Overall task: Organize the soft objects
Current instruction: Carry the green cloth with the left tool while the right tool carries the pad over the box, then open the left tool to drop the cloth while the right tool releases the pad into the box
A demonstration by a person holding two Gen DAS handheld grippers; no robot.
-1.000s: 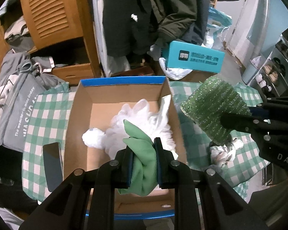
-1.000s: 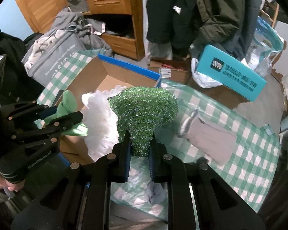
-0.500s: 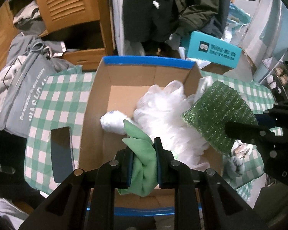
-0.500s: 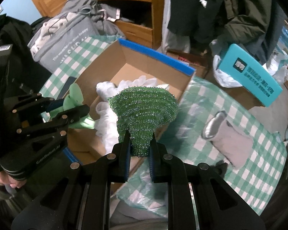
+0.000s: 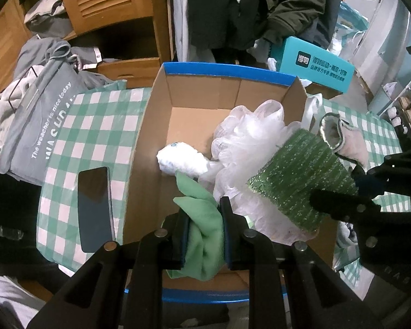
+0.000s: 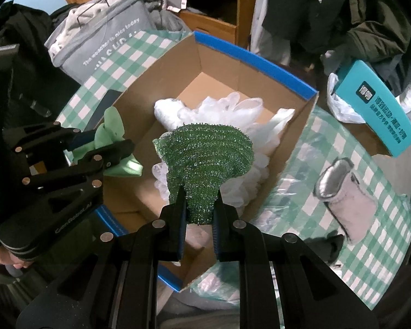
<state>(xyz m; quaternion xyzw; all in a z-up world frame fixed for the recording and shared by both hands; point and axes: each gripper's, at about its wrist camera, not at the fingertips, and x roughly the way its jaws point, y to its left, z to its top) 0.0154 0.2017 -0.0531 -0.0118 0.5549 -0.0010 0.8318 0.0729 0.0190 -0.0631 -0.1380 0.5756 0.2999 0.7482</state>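
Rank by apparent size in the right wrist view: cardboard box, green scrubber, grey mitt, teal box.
1. cardboard box, clearly largest.
2. green scrubber, though it sits nearest the camera, so this is unsure.
3. teal box and grey mitt look alike; no ranking.

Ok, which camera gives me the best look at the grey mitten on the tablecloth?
The right wrist view: the grey mitten lies fully visible on the checked tablecloth, cuff to tip. The left wrist view shows mainly its open cuff, partly behind the right claw.
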